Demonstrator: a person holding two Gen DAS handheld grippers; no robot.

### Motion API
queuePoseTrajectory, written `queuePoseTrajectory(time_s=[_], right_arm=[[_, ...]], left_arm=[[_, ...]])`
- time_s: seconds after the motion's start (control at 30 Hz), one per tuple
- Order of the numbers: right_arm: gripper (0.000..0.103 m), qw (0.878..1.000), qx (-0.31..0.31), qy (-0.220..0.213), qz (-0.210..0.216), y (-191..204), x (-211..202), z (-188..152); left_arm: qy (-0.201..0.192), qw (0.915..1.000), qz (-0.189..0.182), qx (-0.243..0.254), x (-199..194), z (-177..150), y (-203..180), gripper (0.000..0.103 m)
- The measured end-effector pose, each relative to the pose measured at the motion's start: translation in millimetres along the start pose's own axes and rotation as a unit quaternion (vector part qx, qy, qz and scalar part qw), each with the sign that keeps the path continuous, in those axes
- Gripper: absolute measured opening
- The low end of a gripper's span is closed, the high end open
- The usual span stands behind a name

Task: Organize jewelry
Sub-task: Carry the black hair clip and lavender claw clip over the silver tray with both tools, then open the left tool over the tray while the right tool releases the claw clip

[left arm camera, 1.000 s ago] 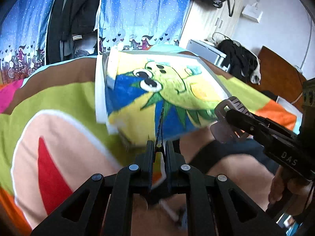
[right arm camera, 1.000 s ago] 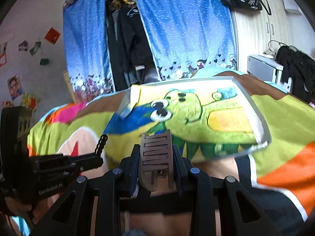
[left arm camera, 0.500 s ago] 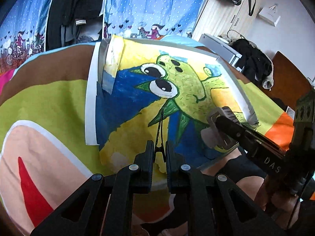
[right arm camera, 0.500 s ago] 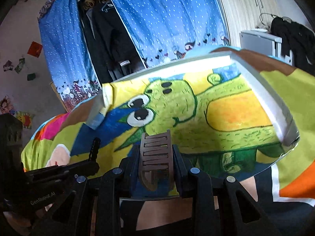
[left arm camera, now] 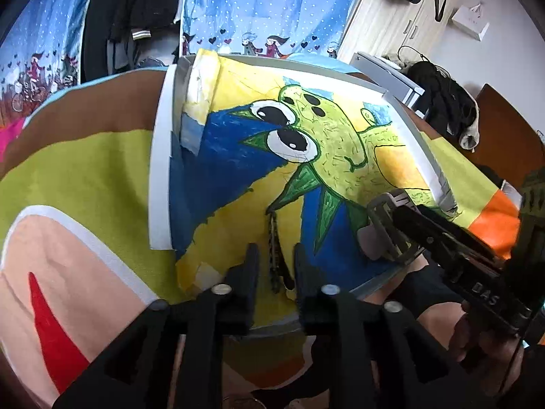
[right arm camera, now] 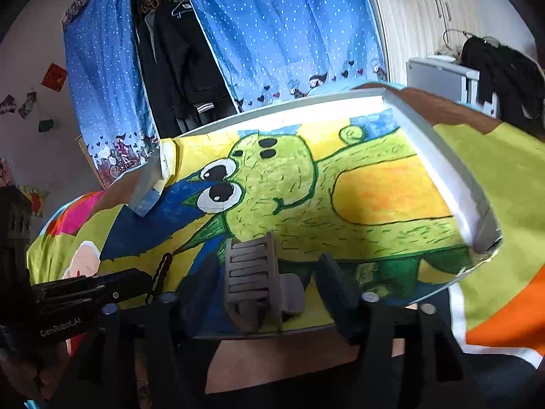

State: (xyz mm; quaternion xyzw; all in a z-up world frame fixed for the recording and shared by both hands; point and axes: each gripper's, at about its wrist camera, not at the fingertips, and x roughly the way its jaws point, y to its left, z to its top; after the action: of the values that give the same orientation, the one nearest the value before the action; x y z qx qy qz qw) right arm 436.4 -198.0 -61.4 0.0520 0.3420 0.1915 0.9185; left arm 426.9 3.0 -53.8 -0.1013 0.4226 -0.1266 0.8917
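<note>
**A:** Looking at what, biggest first?

**B:** Bedspread (left arm camera: 85,177), lime with orange and pink patches. On it a shallow white tray (left arm camera: 159,170) lined with a crayon drawing (right arm camera: 340,197) of a green cartoon plant.

**A:** Your grippers?

**B:** My right gripper (right arm camera: 269,279) has its fingers spread wide. Grey claw hair clip (right arm camera: 253,283) sits between them on the tray's near edge, touching neither as far as I can tell. My left gripper (left arm camera: 275,266) has its fingers apart too, with a black chain (left arm camera: 274,245) lying between them on the drawing.

**A:** Relative position?

**B:** Chain lies left of the clip, both near the tray's front rim, close together but apart.
</note>
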Motion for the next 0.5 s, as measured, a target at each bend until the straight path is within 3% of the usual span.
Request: queuePoseTrajectory(time_s=[0.13,0.2,0.27,0.33,0.5], right_arm=[[0.083,1.0,-0.01,-0.021,-0.009,1,-18,1],[0.095,0.999,-0.016,-0.03,-0.012,0,-29,1],[0.099,0.999,-0.021,-0.038,-0.016,0,-41,0],[0.101,0.999,-0.023,-0.045,-0.018,-2,-53,1],[0.103,0.998,-0.021,-0.055,-0.038,-2,-81,0]], left_arm=[[-0.022,0.9997,-0.011,-0.004,-12,-1,-1,0.043],[-0.037,0.9993,-0.002,0.0,-21,-2,-5,0.06],[-0.06,0.9981,-0.01,-0.006,-33,-4,-6,0.076],[-0.081,0.9965,-0.009,-0.019,-47,-6,-4,0.083],[-0.108,0.9936,0.006,-0.033,-71,-8,-2,0.084]])
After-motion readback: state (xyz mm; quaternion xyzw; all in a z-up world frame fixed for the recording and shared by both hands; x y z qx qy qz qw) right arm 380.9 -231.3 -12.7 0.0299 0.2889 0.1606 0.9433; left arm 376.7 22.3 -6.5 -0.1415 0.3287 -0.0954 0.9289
